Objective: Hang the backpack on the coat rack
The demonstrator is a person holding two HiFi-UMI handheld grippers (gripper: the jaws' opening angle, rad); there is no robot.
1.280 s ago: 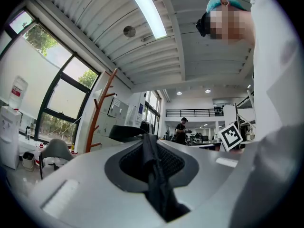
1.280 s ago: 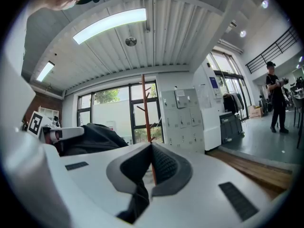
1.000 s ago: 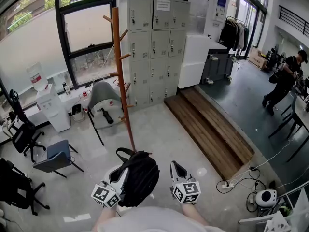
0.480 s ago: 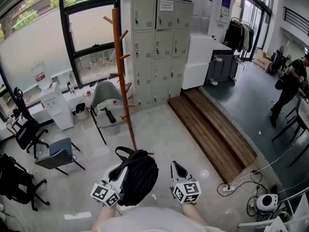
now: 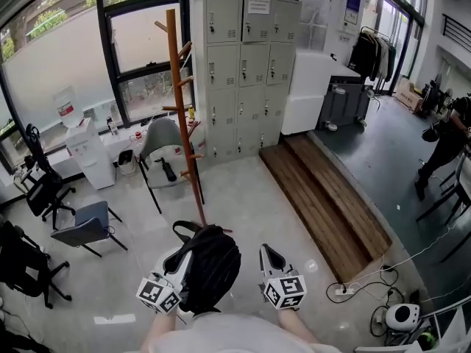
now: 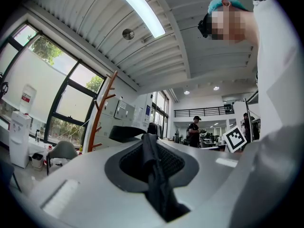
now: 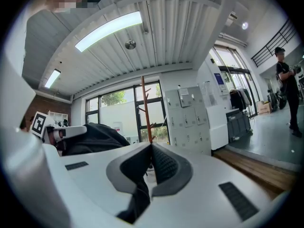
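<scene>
An open office with a pale concrete floor [image 5: 243, 204], tall windows [image 5: 59, 57] at the left, grey lockers [image 5: 250, 65] on the back wall and a wooden step [image 5: 324, 204] leading to a darker floor at the right.

The left gripper [image 5: 179, 257] is closed on a black strap [image 6: 154, 175]: in its own view the strap runs up through the seam between the two jaws and stands proud of the pads. The right gripper [image 5: 267, 253] has its jaws together as well. A dark shape sits low in their seam, and I cannot tell whether it is a strap or only shadow.

Both grippers are held low in front of the person, jaws pointing forward, marker cubes nearest the body. The backpack [image 5: 212, 267], black, hangs between them, pressed against the left gripper and a little apart from the right one. A loop of it [image 5: 185, 230] sticks out at the top on the far side.

The rack [image 5: 184, 123], a brown wooden pole with short pegs, stands on the floor straight ahead, its foot just beyond the backpack. None of its pegs carries anything. Both gripper views show it upright in front of the windows.

Near the rack, to the left, are a grey chair [image 5: 163, 153] and a water dispenser [image 5: 87, 160]. Further left stand office chairs [image 5: 85, 230]. A person [image 5: 449, 142] stands far off at the right edge.
</scene>
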